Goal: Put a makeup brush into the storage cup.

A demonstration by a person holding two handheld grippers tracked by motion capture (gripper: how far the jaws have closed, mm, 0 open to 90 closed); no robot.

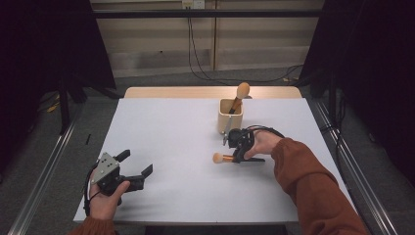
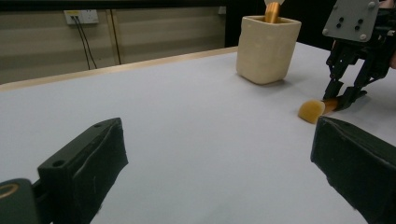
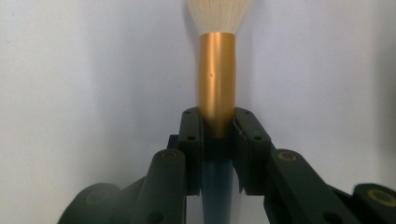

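Left gripper (image 1: 131,172) idle near the table's (image 1: 171,147) front left corner, jaws spread wide on nothing. Toward the right, loose makeup brush (image 1: 222,157) lying flat on the table, pinched at its gold ferrule by the right gripper (image 1: 238,157), not yet lifted. Behind, cup (image 1: 230,116) already holding one brush (image 1: 239,96); judged remaining: lifting and dropping this one in.

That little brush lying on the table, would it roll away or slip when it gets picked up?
The brush is round with a smooth gold collar, so it might roll if nudged and could slip. The right gripper clamps it there. Its bristle head looks soft, likely squashing under pressure. It probably weighs little.
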